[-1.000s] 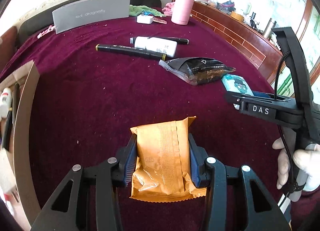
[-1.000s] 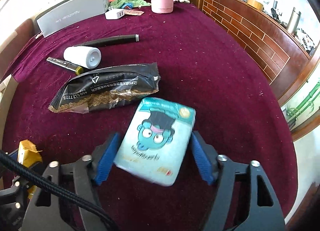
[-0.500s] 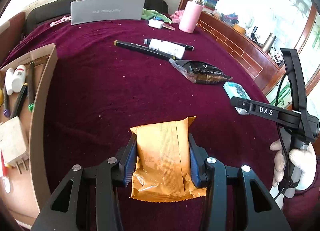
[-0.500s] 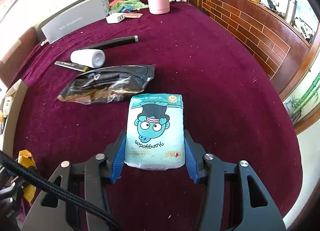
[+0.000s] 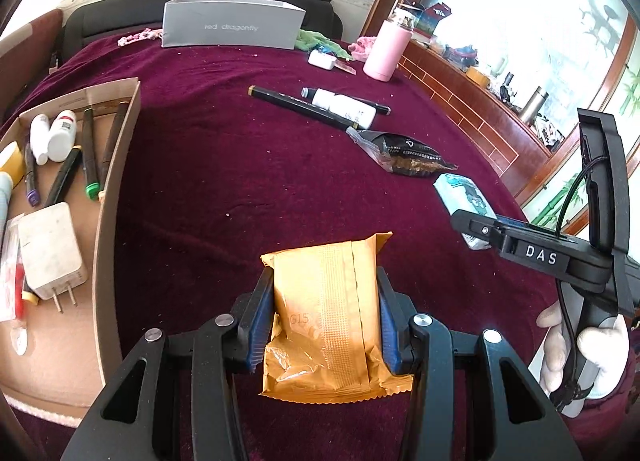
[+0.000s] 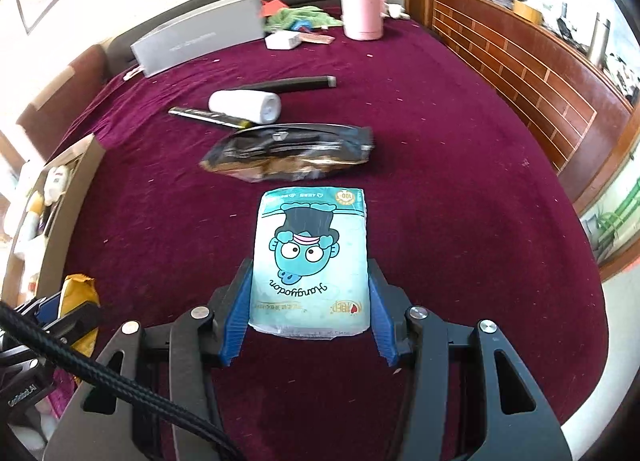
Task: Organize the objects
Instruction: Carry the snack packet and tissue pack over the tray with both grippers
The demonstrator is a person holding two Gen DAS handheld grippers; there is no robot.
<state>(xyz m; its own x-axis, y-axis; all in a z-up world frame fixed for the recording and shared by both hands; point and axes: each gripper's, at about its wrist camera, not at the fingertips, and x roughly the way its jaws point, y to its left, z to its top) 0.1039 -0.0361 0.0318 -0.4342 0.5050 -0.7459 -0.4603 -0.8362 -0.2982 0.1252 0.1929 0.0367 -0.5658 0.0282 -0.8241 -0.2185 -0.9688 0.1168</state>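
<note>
Both hands have lifted and swung left since a second ago, bringing the cardboard tray [image 5: 120, 165] at the table's [image 5: 240, 165] left edge into view, and the right gripper [image 6: 308, 293] has closed onto the tissue pack [image 6: 310, 257], which lay loose between its jaws before. Markers, small bottles and a white charger [image 5: 50, 249] lie in the tray. Just right of it, near the front edge, the left gripper [image 5: 324, 313] clamps an orange packet [image 5: 326, 321]. Mid-table lie a black marker [image 5: 300, 107], a white bottle [image 5: 344, 107] and a dark snack bag [image 5: 404, 153]. Rightmost, the tissue pack sits pinched in the right gripper's blue pads, near the right edge.
</note>
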